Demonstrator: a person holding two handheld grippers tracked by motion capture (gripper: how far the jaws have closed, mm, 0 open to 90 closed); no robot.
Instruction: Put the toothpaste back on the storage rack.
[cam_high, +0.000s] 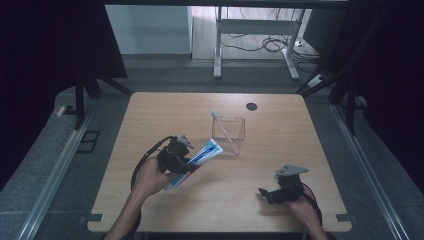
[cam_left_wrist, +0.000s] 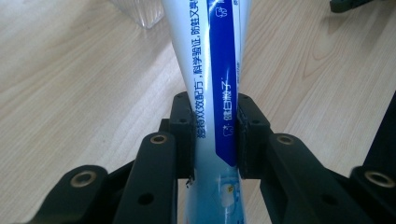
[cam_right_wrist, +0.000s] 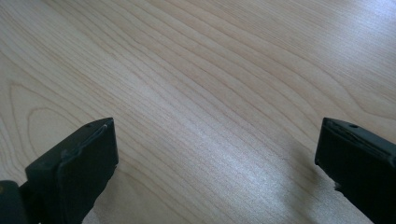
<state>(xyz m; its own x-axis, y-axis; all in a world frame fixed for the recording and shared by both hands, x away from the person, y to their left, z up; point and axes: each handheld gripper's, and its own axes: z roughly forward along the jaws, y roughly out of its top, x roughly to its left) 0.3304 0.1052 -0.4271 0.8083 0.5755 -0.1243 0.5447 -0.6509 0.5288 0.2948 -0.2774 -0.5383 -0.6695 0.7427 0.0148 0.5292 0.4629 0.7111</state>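
A white and blue toothpaste tube (cam_high: 202, 155) is held off the wooden table (cam_high: 165, 107), slanting up toward a clear square cup (cam_high: 228, 134). My left gripper (cam_high: 186, 161) is shut on the tube (cam_left_wrist: 215, 93), both pads pressing its sides in the left gripper view. A pink toothbrush (cam_high: 223, 131) leans inside the cup. My right gripper (cam_high: 265, 194) rests near the table's front right, its jaws wide open over bare wood in the right gripper view (cam_right_wrist: 217, 154), nothing between them.
A dark round hole (cam_high: 251, 106) sits in the table's far side. A corner of the clear cup (cam_left_wrist: 140, 14) shows at the top of the left gripper view. Dark curtains and frame legs flank the table; a desk frame and cables stand beyond.
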